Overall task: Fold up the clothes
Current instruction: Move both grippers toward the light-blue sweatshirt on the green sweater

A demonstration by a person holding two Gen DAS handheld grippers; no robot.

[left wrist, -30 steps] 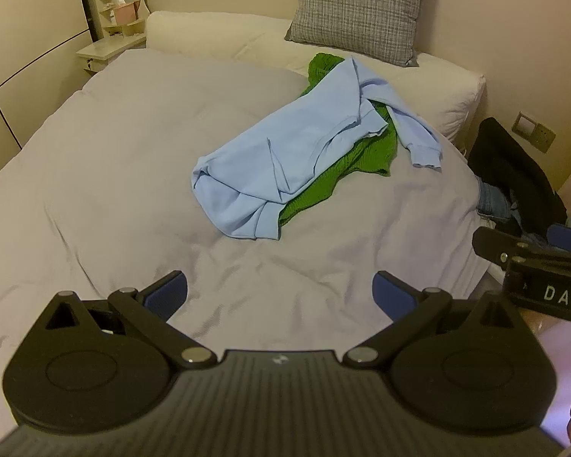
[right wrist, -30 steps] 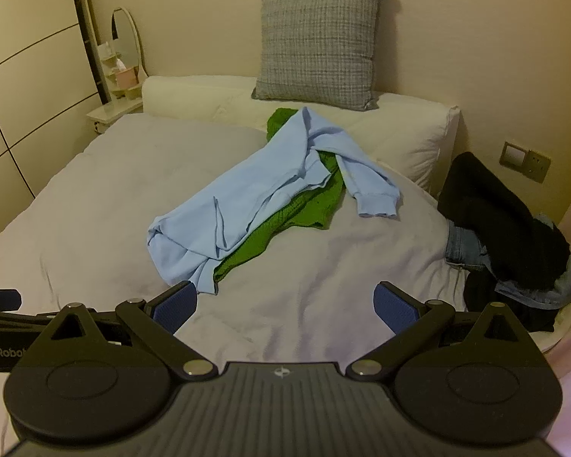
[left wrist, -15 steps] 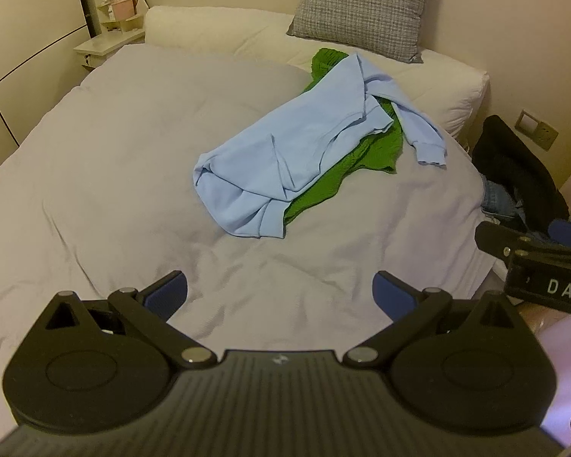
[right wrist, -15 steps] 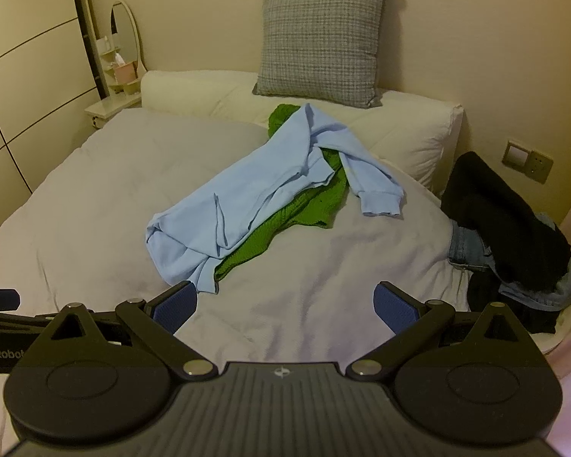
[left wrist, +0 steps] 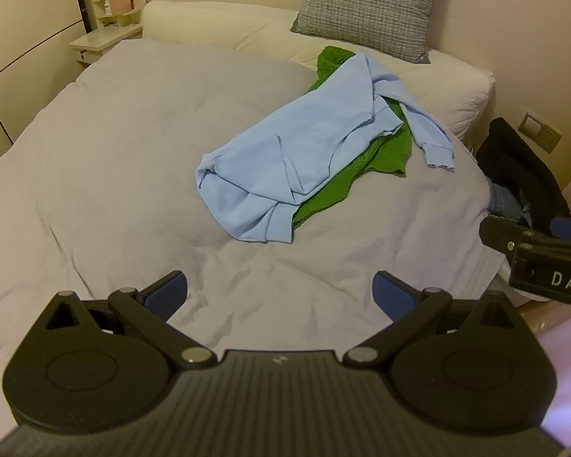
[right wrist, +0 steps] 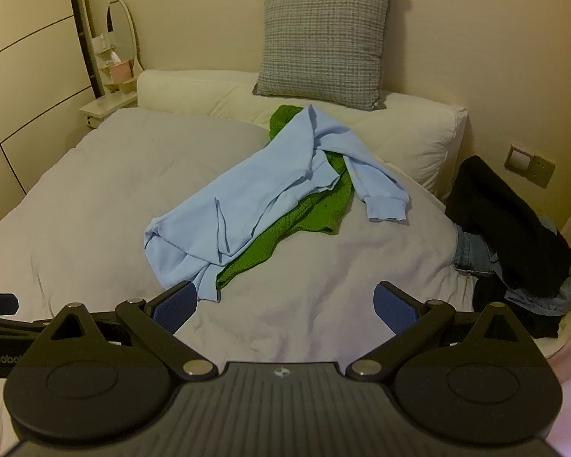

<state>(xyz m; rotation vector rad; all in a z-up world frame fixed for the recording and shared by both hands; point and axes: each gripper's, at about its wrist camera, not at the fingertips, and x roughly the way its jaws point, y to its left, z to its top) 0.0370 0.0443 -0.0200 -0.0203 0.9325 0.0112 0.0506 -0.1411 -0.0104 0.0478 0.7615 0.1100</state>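
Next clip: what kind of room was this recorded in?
Most likely a home bedroom. A bed with a white pillow and a checked cushion fills the view, a small mirror stands on a bedside shelf, and a blue sweatshirt lies crumpled on the cover.

A pale blue sweatshirt (right wrist: 247,198) overlies a bright green knit (right wrist: 308,213) on the lilac-grey duvet (right wrist: 95,198); at twelve o'clock, a grey checked cushion (right wrist: 323,42). At three o'clock, black and denim-blue clothes (right wrist: 514,236)
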